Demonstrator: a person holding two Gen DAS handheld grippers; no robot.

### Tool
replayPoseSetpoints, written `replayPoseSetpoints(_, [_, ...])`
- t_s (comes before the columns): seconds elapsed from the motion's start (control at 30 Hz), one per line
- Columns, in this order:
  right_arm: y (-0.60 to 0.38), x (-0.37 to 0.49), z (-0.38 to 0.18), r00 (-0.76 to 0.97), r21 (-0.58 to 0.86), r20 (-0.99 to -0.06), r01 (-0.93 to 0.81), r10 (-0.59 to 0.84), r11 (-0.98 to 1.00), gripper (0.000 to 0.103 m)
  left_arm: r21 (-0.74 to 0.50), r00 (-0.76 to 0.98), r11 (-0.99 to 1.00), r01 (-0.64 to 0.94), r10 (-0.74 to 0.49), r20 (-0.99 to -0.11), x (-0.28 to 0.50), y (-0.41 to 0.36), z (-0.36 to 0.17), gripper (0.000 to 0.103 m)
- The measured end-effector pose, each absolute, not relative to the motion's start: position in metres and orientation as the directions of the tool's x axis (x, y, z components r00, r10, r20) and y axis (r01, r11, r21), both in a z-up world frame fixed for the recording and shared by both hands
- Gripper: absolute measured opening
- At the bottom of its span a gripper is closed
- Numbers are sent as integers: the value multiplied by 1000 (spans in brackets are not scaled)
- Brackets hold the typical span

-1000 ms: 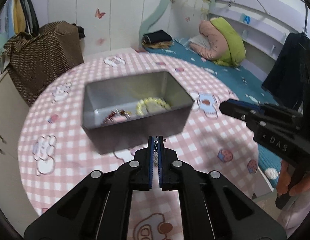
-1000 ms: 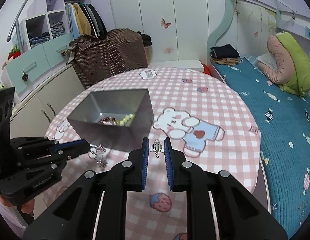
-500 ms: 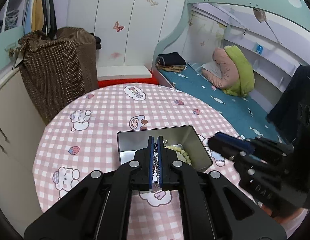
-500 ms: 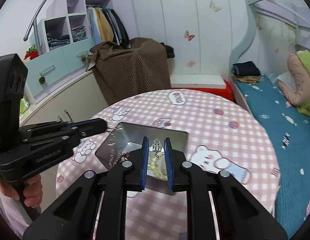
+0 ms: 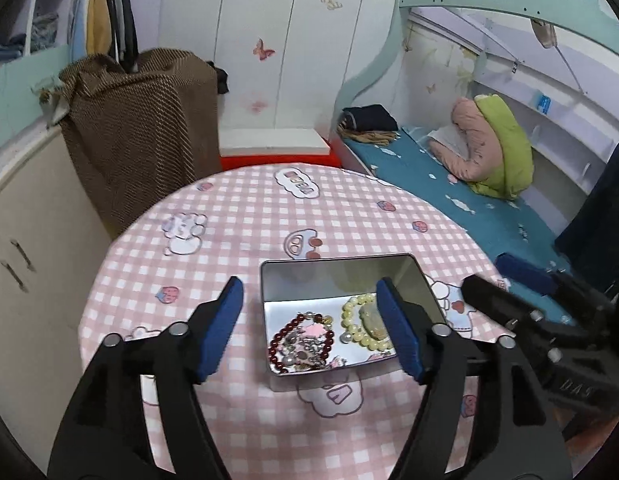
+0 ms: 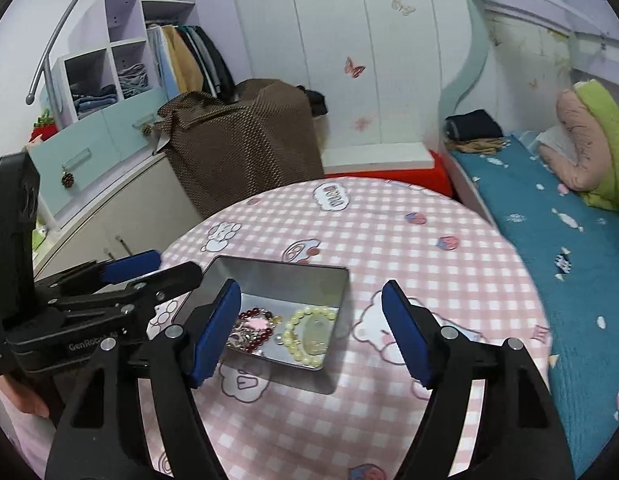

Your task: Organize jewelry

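A silver metal tin (image 5: 389, 266) (image 6: 269, 270) sits on the round pink checked table. Inside lie a pale yellow bead bracelet (image 5: 359, 326) (image 6: 309, 334), a dark red bead bracelet (image 5: 283, 334) (image 6: 251, 314) and small silver and pink pieces (image 5: 305, 350). My left gripper (image 5: 309, 328) is open and empty above the tin. My right gripper (image 6: 311, 330) is open and empty, also above the tin. Each gripper shows at the edge of the other's view (image 5: 525, 292) (image 6: 133, 272).
The table (image 5: 237, 216) (image 6: 409, 240) has a pink cartoon cloth. A brown covered bundle (image 5: 137, 120) stands behind it on the left. A bed with a teal sheet (image 5: 449, 184) lies on the right, cabinets (image 6: 109, 200) on the left.
Both grippers rose above the tin and then opened. The small jewelry pieces they were pinching are no longer between the pads; more pieces lie in the tin.
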State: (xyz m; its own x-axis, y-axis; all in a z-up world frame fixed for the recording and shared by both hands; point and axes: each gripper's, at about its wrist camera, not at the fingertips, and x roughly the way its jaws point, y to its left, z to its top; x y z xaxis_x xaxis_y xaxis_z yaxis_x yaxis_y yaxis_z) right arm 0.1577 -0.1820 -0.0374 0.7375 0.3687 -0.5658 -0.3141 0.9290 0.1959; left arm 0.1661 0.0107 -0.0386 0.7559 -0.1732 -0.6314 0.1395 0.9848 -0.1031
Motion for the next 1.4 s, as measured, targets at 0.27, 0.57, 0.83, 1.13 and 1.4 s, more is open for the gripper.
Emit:
replayPoseSetpoints(0.27, [-185, 120, -15, 817, 102, -506, -264, 278, 959, 84, -18, 785, 996, 82, -76, -615, 138, 3, -28, 84])
replayPoseSetpoints(0.57, [-191, 75, 12, 894, 52, -393, -211, 214, 976, 92, 17, 848, 998, 63, -45, -528, 93, -7, 5, 90])
replayPoseSetpoints(0.83, [-198, 61, 15, 912, 52, -363, -184, 191, 981, 93, 30, 881, 998, 57, -36, -471, 66, -13, 21, 90])
replayPoseSetpoints(1.13, [-197, 57, 15, 914, 53, -361, -179, 186, 982, 93, 42, 891, 998, 47, -23, -454, 57, -12, 25, 90])
replayPoseSetpoints(1.4, [-195, 58, 15, 912, 46, -364, -187, 191, 981, 93, 41, 894, 999, 33, -11, -447, 58, -11, 27, 90])
